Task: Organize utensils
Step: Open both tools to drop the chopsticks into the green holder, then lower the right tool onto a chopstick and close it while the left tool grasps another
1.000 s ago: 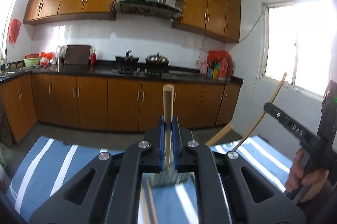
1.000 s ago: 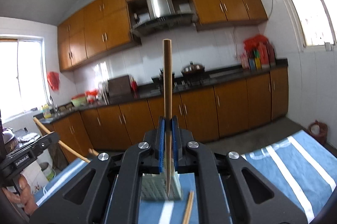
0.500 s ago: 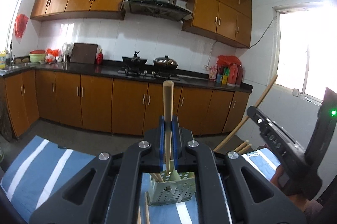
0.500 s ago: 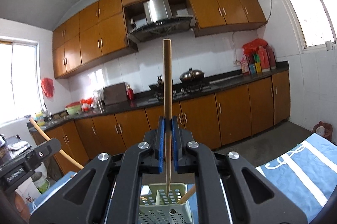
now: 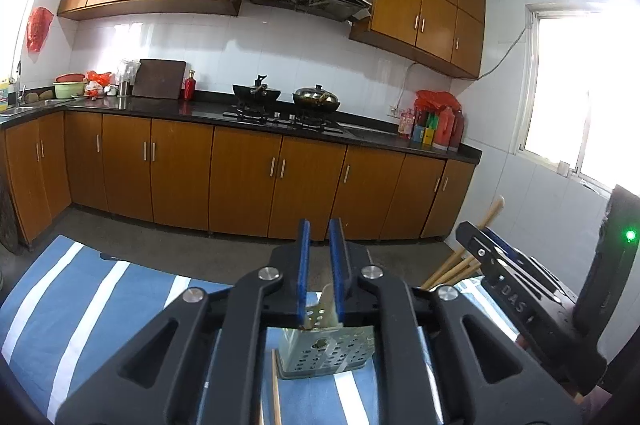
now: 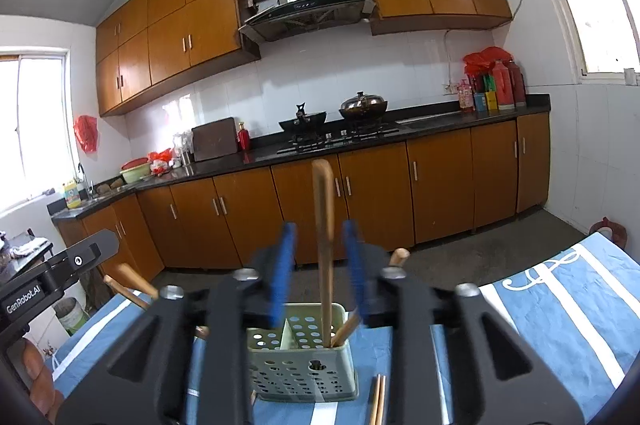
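Observation:
A pale green perforated utensil holder (image 5: pixel 326 349) (image 6: pixel 300 365) stands on the blue striped cloth (image 5: pixel 120 305), just in front of both grippers. My left gripper (image 5: pixel 320 237) is opening, with a narrow gap between its blue pads and nothing in it. My right gripper (image 6: pixel 319 237) is opening too. A wooden stick (image 6: pixel 324 217) stands upright between its pads, its lower end in the holder, and the pads are clear of it. Another wooden handle (image 6: pixel 348 329) leans in the same compartment. The right gripper's body (image 5: pixel 516 301) shows at the right of the left wrist view.
Loose chopsticks (image 6: pixel 378 401) (image 5: pixel 276 385) lie on the cloth beside the holder. Wooden handles (image 5: pixel 460 265) (image 6: pixel 132 285) jut out behind the gripper bodies. The other handheld gripper (image 6: pixel 52 281) is at the left. Kitchen cabinets (image 5: pixel 248 177) and a stove line the far wall.
Both grippers have come lower and closer to the holder. Both were shut on upright wooden utensils; both have now parted. The left one's utensil is gone from between its pads.

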`<state>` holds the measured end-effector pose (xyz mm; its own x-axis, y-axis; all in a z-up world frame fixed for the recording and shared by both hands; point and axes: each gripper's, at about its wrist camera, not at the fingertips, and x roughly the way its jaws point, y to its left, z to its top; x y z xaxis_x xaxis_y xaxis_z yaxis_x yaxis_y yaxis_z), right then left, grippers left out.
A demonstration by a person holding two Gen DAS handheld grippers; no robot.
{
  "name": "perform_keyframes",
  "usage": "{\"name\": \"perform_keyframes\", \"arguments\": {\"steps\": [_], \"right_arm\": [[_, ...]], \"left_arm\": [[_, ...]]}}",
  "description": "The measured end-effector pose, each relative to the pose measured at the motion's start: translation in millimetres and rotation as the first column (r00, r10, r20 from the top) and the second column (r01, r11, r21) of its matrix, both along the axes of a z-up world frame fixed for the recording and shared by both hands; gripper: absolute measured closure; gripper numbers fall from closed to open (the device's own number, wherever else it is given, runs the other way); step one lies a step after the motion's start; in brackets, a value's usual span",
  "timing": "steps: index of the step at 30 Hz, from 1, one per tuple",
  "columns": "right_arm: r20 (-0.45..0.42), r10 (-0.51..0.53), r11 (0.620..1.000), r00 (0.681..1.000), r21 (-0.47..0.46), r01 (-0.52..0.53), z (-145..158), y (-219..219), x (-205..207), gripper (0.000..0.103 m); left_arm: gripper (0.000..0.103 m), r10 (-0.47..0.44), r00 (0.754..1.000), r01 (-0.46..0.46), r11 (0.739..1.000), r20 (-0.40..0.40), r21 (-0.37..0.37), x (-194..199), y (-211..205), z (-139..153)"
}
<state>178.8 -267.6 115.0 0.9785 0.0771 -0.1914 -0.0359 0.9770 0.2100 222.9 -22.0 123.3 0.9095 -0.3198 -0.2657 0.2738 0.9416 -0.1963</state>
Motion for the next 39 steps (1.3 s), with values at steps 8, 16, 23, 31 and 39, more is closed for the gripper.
{"name": "perform_keyframes", "arguments": {"steps": [8,16,23,31,39], "right_arm": [[-0.01,-0.023,1.0,1.0,0.003,0.023,3,-23,-46,0.071],[-0.329,-0.056,0.998,0.943,-0.037,0.046,-81,-41,-62,0.071],[-0.609,0.056,0.998,0.791,0.04,-0.04,-168,-24,-48,0.083],[-0.653,0.08,0.996,0.753,0.029,-0.081,-185,-2,-36,0.085],[-0.667,0.043,0.996,0.744,-0.034,-0.088,-189,3,-32,0.093]], "left_arm": [[0.075,0.026,1.0,-0.026,1.0,0.016,0.002,-38,22,4],[0.069,0.07,0.987,-0.051,0.99,-0.144,0.13,-61,43,-66],[0.069,0.105,0.929,-0.046,0.984,-0.355,0.171,-55,56,-145],[0.069,0.102,0.9,-0.03,0.984,-0.424,0.173,-50,58,-170],[0.069,0.081,0.884,-0.001,0.985,-0.461,0.17,-46,51,-181]]}}
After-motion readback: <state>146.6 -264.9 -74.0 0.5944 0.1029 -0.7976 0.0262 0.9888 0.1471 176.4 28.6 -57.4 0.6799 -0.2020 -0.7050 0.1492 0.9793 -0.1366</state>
